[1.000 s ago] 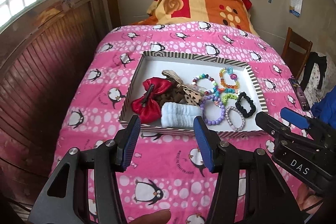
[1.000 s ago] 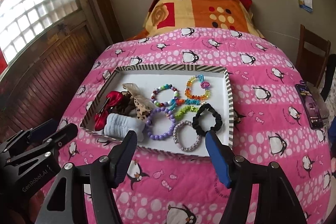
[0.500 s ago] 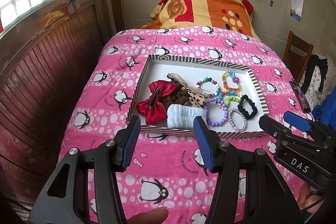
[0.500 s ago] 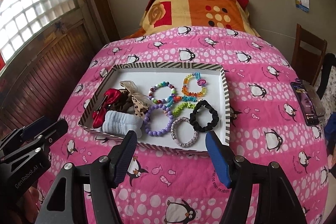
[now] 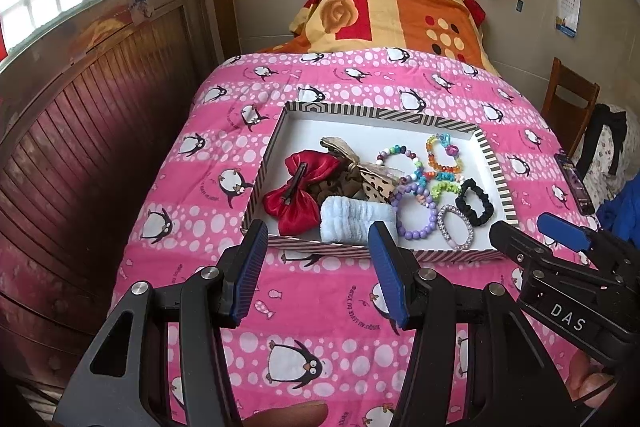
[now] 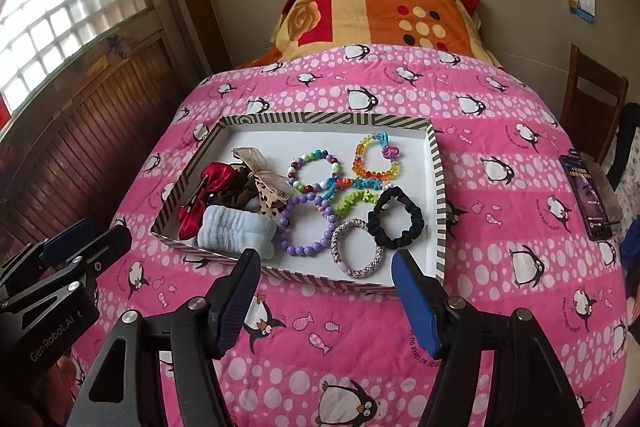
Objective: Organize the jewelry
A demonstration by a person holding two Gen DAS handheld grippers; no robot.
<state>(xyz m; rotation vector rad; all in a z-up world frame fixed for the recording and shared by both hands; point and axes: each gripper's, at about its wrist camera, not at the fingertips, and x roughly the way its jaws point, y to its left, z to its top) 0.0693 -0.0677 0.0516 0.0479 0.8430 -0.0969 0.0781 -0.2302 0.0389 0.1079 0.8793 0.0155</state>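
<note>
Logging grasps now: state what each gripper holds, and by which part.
Nothing is held. The left gripper and right gripper are both open, short of the tray.

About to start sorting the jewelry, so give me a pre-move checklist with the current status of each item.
1. Left hand-held gripper open and empty: ok.
2. Right hand-held gripper open and empty: ok.
3. Both short of the striped tray, touching nothing: ok.
4. Silver bracelet and black scrunchie lie near the tray's front edge, uncovered: ok.
5. Purple bead bracelet free of its neighbours: not ok, it overlaps other pieces.
6. Destination for sorted pieces: cannot tell.
</note>
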